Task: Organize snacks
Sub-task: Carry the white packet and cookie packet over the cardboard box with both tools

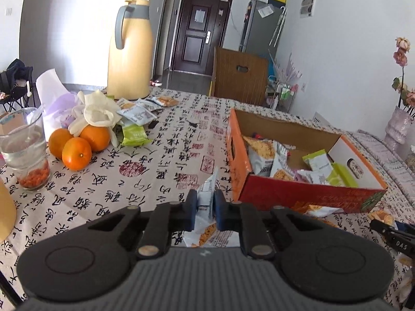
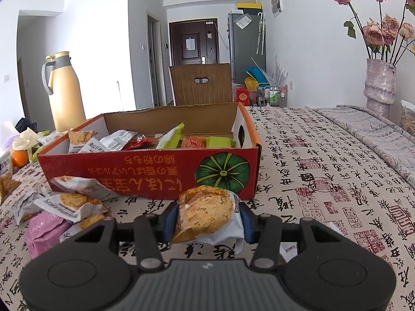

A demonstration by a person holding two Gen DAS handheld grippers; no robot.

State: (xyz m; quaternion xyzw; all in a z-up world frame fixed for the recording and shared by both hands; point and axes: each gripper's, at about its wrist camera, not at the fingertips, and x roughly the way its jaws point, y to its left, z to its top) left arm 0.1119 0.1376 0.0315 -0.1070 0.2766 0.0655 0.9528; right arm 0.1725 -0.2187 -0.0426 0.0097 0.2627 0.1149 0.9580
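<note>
Plainly two packets in two grips, both just short of the open red-and-orange cardboard box point(image 2: 145, 173) with a green pumpkin printed on its near wall. Left gripper point(image 1: 206, 208): blue pads pinched nearly together on a thin white foil snack packet point(image 1: 205, 217), held edge-on, its crimped top poking up between the pads, orange cracker print showing on the part hanging below, lifted clear of the calligraphy-printed tablecloth point(image 1: 160, 160). Right gripper point(image 2: 207, 219): jaws partway apart, clamped on either side of a plump white-and-grey packet point(image 2: 207, 215) printed with a large round golden cracker, bulging between the pads, just before the box's front wall. Inside the box, a loose jumble: white cracker packets point(image 2: 83, 140), lime-green wrappers point(image 2: 220, 142), one red wrapper point(image 2: 140, 140), one orange point(image 2: 193, 142). More loose packets point(image 2: 70, 202) on the cloth by the box's near left corner, among them a pink pouch point(image 2: 44, 230). Farther off in the left view, another scatter of white and green packets point(image 1: 137, 119) beside three oranges point(image 1: 77, 145), crumpled cream gloves point(image 1: 96, 111), a tall beige thermos jug with grey handle point(image 1: 132, 49) and a clear glass of water with orange bits at the bottom point(image 1: 24, 150). At the table's right edge, a pinkish vase of dried roses point(image 2: 380, 83).
</note>
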